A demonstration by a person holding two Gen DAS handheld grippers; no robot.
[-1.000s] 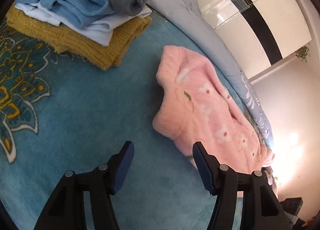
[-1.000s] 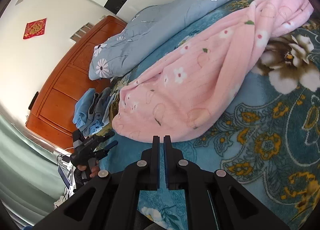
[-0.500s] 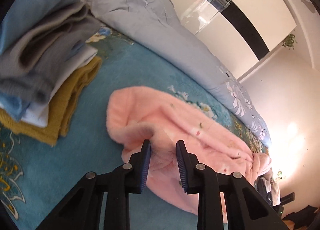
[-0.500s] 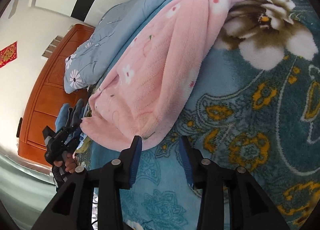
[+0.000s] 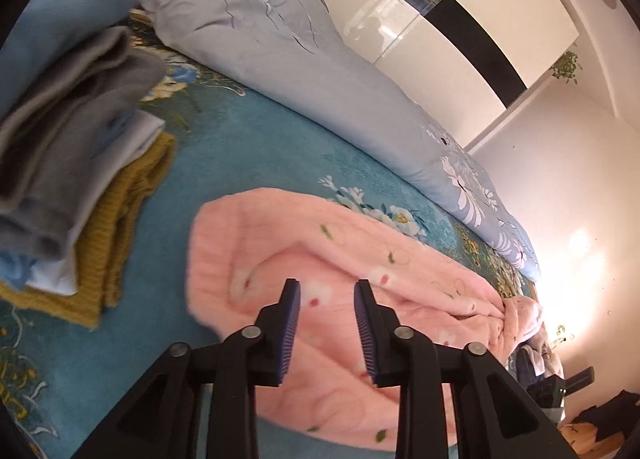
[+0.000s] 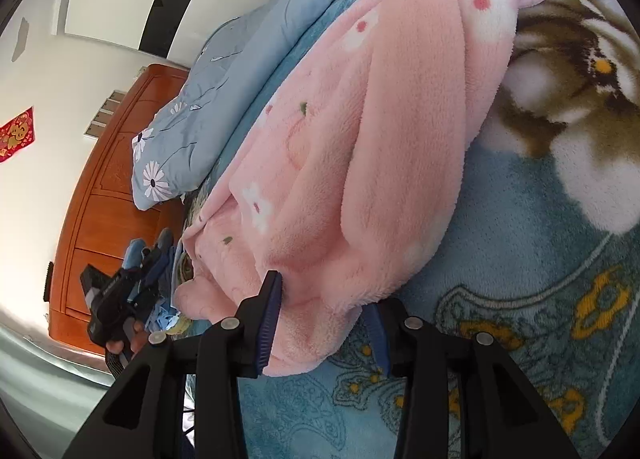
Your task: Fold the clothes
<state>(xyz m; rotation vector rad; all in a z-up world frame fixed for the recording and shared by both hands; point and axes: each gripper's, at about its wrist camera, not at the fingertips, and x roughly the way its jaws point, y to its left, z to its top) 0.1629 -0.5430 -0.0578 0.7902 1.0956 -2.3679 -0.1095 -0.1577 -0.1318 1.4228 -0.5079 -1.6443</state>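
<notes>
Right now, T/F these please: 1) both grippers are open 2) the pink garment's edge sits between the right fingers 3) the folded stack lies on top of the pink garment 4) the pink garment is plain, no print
1) True: left gripper and right gripper both show a gap.
2) True: pink garment edge lies between the jaws, not yet clamped.
3) False: folded stack sits beside it on the blue blanket.
4) False: it has a small flower print.

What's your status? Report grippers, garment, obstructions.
Left gripper open over pink fleece garment. Right gripper open, jaws straddling its hem. Garment unfolded on bed blanket. Folded stack beside, clear.
</notes>
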